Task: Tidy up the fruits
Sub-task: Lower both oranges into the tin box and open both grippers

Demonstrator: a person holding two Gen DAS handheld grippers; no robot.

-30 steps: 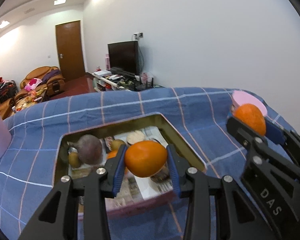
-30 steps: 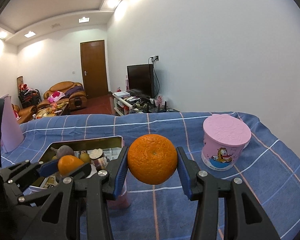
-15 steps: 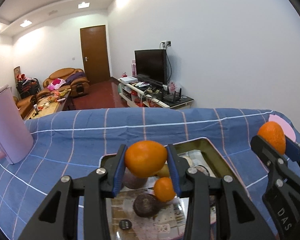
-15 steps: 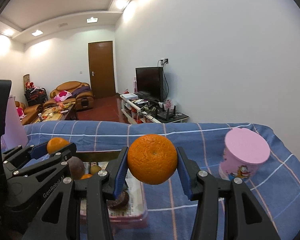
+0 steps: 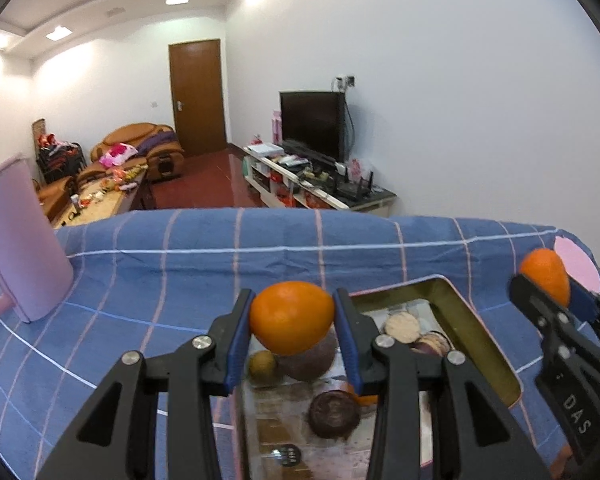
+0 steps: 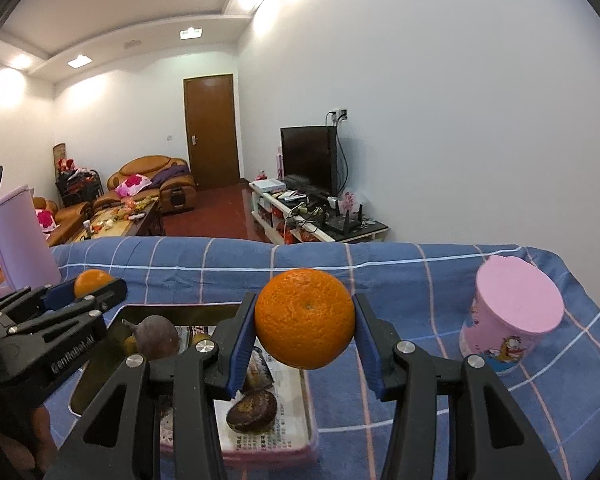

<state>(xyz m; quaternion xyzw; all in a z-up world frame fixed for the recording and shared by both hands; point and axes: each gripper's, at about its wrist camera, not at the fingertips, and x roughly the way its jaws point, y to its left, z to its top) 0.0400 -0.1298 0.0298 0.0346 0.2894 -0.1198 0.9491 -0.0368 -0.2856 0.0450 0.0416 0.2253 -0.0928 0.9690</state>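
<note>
Over checked blue cloth [image 5: 180, 280], left tongs [image 5: 292, 318] clamp a smooth orange [image 5: 291, 316], right tongs [image 6: 305, 322] a dimpled orange [image 6: 305, 323].

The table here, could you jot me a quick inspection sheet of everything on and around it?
Surface: blue checked tablecloth.
Job's things: two oranges, one in the left gripper, one in the right gripper; tray holding dark fruits.
Clutter: pink jug, pink tub.
Grippers: both sets of jaws closed on oranges, above the tray.
Cables: behind the television.
Surroundings: sofa, door, white wall.
</note>
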